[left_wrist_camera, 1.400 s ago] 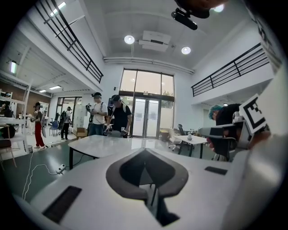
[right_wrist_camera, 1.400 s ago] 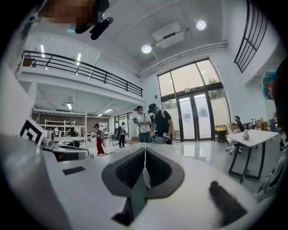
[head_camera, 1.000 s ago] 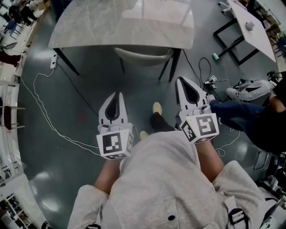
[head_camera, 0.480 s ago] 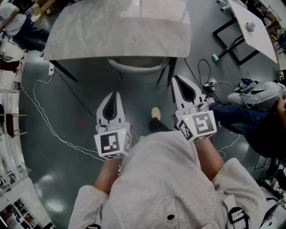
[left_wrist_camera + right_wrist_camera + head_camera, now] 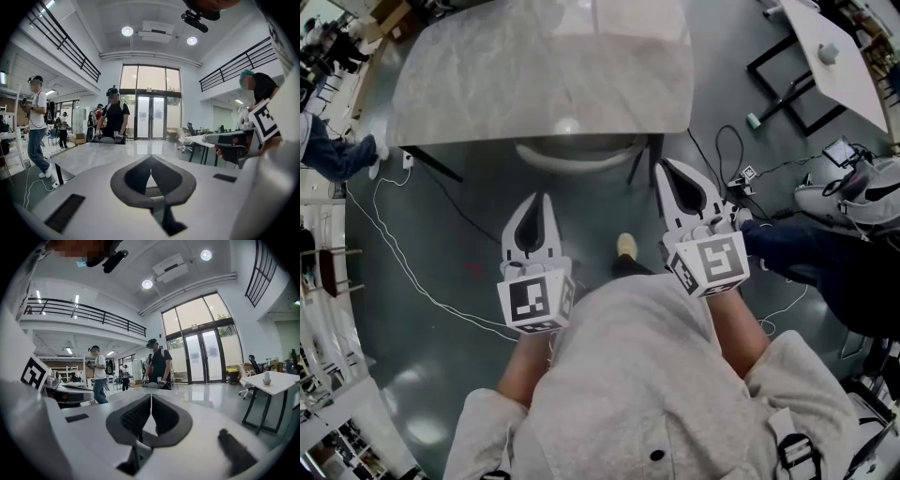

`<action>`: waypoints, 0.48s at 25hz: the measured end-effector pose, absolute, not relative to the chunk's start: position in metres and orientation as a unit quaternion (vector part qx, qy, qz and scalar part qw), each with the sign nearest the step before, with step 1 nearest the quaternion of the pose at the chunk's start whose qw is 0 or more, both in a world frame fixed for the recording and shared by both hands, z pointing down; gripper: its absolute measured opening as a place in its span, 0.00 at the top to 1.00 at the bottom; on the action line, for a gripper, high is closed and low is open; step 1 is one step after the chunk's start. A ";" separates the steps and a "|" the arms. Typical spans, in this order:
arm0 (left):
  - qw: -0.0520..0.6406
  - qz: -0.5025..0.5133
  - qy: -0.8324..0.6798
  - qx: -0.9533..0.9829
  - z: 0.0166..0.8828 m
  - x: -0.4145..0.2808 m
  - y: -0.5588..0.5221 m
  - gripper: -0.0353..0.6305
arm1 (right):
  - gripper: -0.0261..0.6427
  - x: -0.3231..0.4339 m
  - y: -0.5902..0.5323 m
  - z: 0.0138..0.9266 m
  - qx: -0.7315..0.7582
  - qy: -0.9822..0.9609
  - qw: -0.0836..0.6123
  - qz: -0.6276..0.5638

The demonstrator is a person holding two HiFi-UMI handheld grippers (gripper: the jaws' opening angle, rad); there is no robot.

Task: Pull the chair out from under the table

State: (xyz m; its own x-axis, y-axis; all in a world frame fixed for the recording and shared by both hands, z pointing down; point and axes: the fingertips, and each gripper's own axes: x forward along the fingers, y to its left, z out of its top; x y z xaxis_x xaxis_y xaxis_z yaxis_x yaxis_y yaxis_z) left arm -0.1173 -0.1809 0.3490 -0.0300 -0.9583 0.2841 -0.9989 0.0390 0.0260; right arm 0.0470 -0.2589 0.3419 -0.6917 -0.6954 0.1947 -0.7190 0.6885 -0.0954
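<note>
A cream chair (image 5: 578,156) is tucked under the marble-topped table (image 5: 544,75); only its curved back rim shows past the table's near edge. My left gripper (image 5: 547,199) is shut and empty, its tips a little short of the chair back, to its left. The shut, empty right gripper (image 5: 661,166) has its tips close by the chair's right end and the black table leg (image 5: 641,161). The left gripper view looks across the tabletop (image 5: 89,157) over closed jaws (image 5: 151,157). The right gripper view shows closed jaws (image 5: 151,395) too.
A white cable (image 5: 394,246) and a black one trail over the grey floor at left. At right are a tangle of cables (image 5: 733,169), someone's legs and shoes (image 5: 839,192), and a second white table (image 5: 836,58). A person (image 5: 115,118) stands beyond the table.
Both grippers have moved forward toward the table, still shut. The table edge and chair back now sit lower in the head view, nearer the tips.
</note>
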 end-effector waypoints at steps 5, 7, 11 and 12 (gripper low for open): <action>0.106 0.096 -0.713 0.686 0.366 -0.108 -0.198 0.92 | 0.92 0.055 -0.278 0.362 0.380 -0.918 0.068 0.085; 0.104 0.102 -0.714 0.684 0.380 -0.102 -0.204 0.92 | 0.92 0.059 -0.286 0.375 0.376 -0.921 0.065 0.086; 0.106 0.105 -0.719 0.679 0.376 -0.105 -0.213 0.92 | 0.92 0.055 -0.298 0.369 0.365 -0.925 0.064 0.084; 0.108 0.105 -0.720 0.677 0.369 -0.106 -0.214 0.92 | 0.92 0.053 -0.300 0.362 0.362 -0.926 0.066 0.084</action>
State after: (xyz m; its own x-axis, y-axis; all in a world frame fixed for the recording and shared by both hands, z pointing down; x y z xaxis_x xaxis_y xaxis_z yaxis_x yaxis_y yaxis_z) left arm -0.1060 -0.2140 0.3693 -0.0593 -0.9527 0.2981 -0.9982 0.0606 -0.0050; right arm 0.0530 -0.3002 0.3616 -0.7285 -0.6600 0.1837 -0.6823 0.7231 -0.1077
